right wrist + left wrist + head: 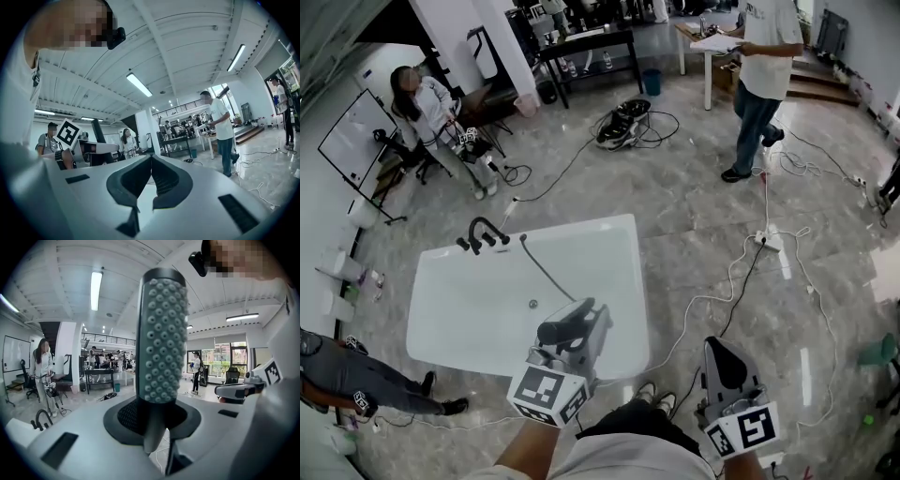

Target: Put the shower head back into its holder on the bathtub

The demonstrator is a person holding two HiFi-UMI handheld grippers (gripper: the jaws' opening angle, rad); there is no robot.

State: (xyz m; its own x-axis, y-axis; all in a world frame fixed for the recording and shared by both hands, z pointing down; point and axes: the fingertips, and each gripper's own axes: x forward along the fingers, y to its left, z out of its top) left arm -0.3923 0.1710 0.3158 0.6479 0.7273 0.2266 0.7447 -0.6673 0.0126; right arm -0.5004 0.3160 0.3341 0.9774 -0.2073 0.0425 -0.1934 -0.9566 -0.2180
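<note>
The grey shower head [565, 326] sits in my left gripper [581, 323], whose jaws are shut on its handle. It is held over the near rim of the white bathtub [623, 281]. In the left gripper view the shower head [161, 338] stands upright between the jaws, its nubbed face toward the camera. Its dark hose [546, 270] runs across the tub to the black faucet and holder fittings [485, 234] at the far left corner. My right gripper [717, 347] hangs to the right of the tub over the floor, jaws shut on nothing, and the right gripper [151, 161] shows its pads meeting.
Cables [712, 300] and a power strip [766, 240] lie on the floor right of the tub. One person stands at the back right [764, 66], one sits at the back left [427, 103], another is at the lower left [356, 375]. A cable pile [623, 122] lies behind the tub.
</note>
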